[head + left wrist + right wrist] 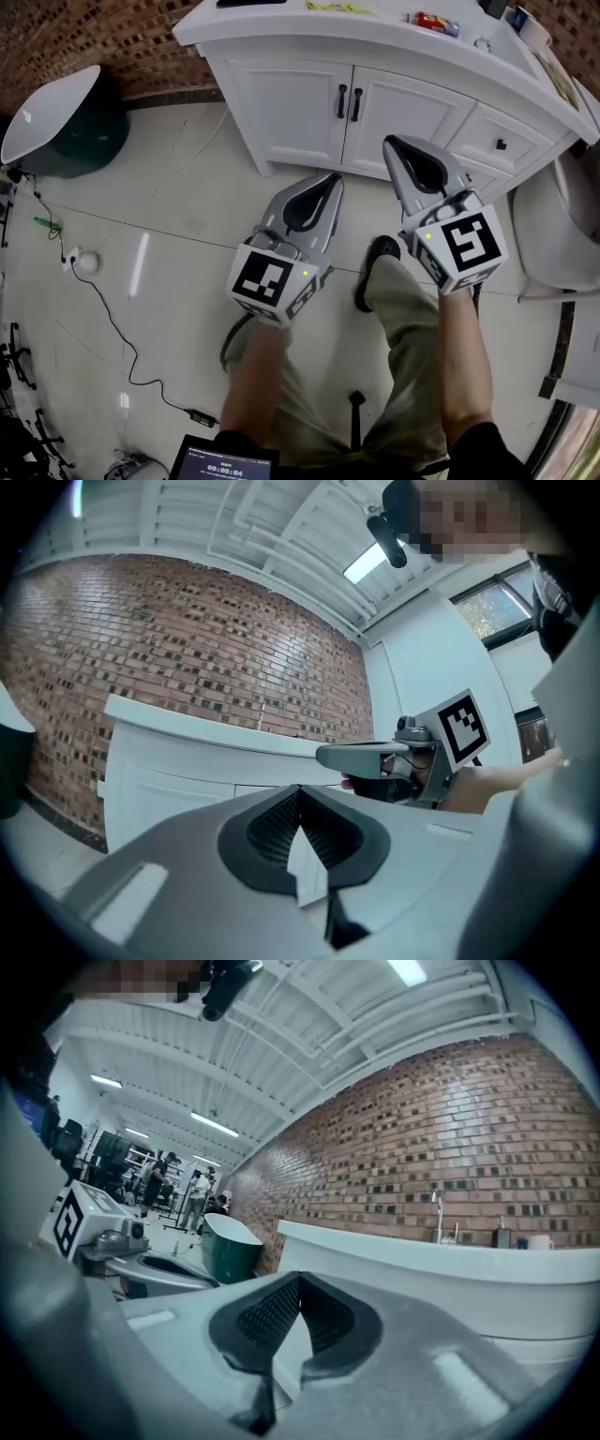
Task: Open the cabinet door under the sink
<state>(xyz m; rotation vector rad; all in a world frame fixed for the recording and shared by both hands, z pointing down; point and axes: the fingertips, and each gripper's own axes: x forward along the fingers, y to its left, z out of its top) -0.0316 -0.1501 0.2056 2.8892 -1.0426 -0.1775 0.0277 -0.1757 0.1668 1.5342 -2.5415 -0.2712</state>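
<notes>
The white sink cabinet [281, 131] stands at the top of the head view, both doors closed. Two black handles [349, 101] sit side by side where the doors meet. My left gripper [328, 183] hovers over the floor in front of the left door, shut and empty. My right gripper [394, 145] hangs just short of the right door [412, 117], also shut with nothing in it. The left gripper view shows its shut tips [300, 794] with the cabinet [169, 780] beyond. In the right gripper view the shut tips [298, 1281] point toward the countertop [450, 1265].
A dark green tub with a white rim [56, 122] stands at the left by the brick wall. A drawer with a black knob [501, 144] is right of the doors. A cable [103, 309] runs across the floor. The person's shoe [375, 267] is below the cabinet.
</notes>
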